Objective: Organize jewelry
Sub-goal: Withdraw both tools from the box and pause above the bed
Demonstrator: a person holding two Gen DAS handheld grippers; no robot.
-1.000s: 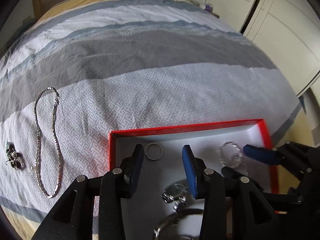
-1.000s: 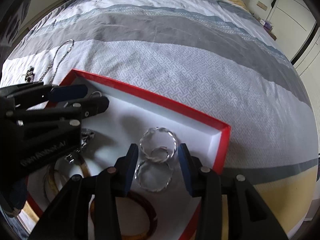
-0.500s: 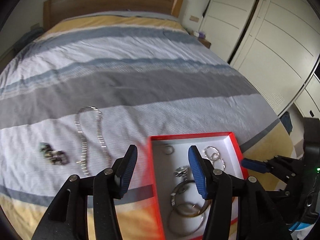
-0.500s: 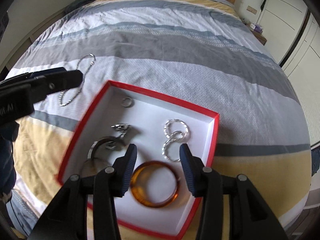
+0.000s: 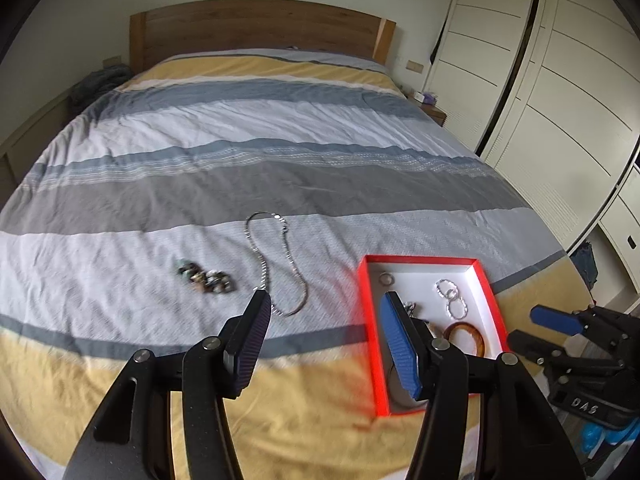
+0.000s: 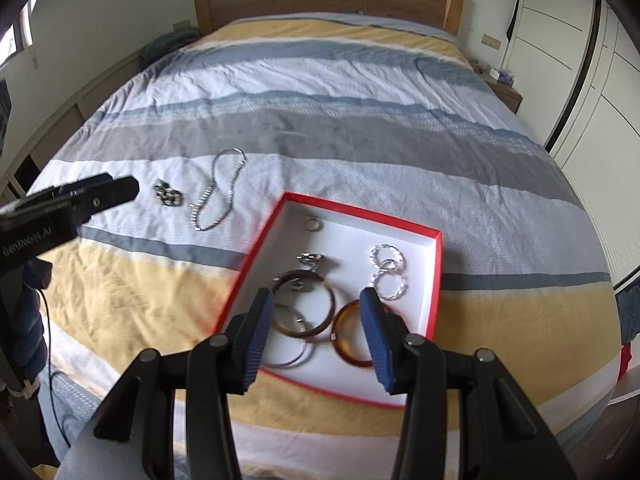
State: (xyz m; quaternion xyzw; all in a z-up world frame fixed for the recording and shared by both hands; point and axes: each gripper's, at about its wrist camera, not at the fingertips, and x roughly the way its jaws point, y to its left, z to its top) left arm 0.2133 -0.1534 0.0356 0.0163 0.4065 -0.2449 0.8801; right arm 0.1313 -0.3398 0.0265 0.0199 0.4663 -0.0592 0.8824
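Striped bedding [image 6: 360, 92] in grey, blue and yellow covers a wooden-framed bed where a red-rimmed box [image 6: 438, 276] with a white floor holds amber and tortoiseshell bangles [image 6: 320, 316], twisted silver hoops [image 6: 387, 268] and a small ring [image 6: 313, 224]. Left of the box, on the cover, lie a silver chain [image 5: 280, 264] and a dark, blurred cluster [image 5: 206, 276] too indistinct to identify. The left gripper [image 5: 324, 344] is opening on nothing; the right gripper [image 6: 316, 334] hangs parted and empty above the box, hiding parts of the bangles.

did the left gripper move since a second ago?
Yes. The left gripper has pulled up and back from the red box; it was low over the box's inside, now high above the bed, jaws opening, empty.
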